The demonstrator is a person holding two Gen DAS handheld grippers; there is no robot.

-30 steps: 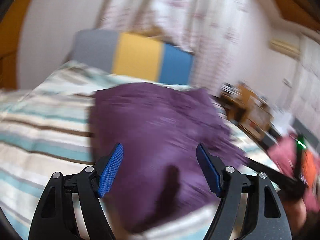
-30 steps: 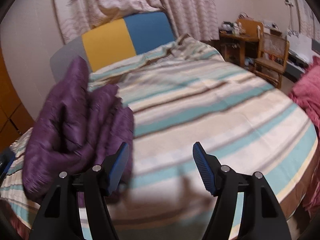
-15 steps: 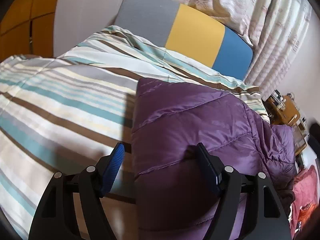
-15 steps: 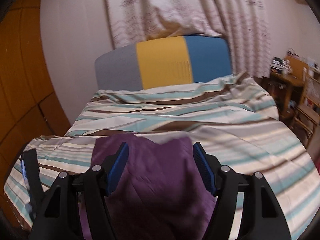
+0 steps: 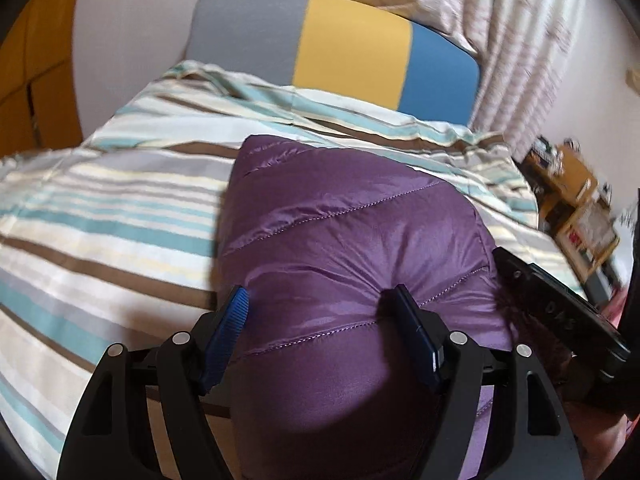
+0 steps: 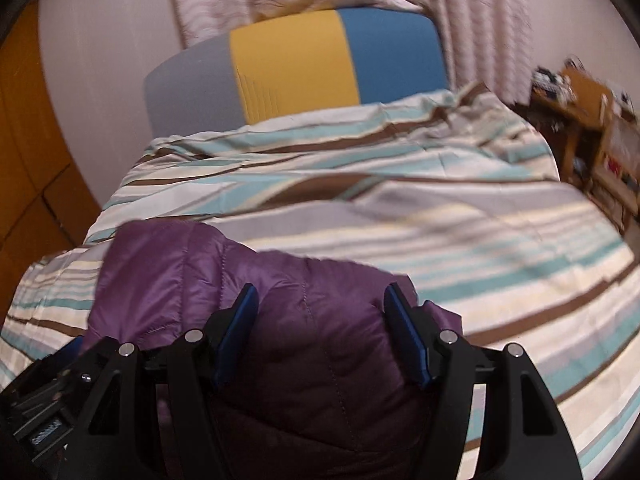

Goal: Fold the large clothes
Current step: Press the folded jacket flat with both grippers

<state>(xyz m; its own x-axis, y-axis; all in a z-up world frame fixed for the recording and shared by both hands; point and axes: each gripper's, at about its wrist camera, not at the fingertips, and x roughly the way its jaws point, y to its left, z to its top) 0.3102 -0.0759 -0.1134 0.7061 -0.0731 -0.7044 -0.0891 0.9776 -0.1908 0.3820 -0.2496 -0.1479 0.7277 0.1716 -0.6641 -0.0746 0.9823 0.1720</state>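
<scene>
Lying on the striped bed (image 5: 120,216), the purple jacket (image 5: 344,240) is seen bunched, its length running away toward the headboard (image 5: 352,48). Both pairs of jaws stand wide and straddle its puffy near end, left gripper (image 5: 320,336) on the left edge, right gripper (image 6: 320,336) beside it. A firm grip cannot be confirmed.

Striped bed (image 6: 460,216) carries a purple quilted jacket (image 5: 344,240), seemingly folded.

Purple jacket (image 6: 280,320) bunched between the jaws — on striped bedding (image 6: 480,220).
</scene>
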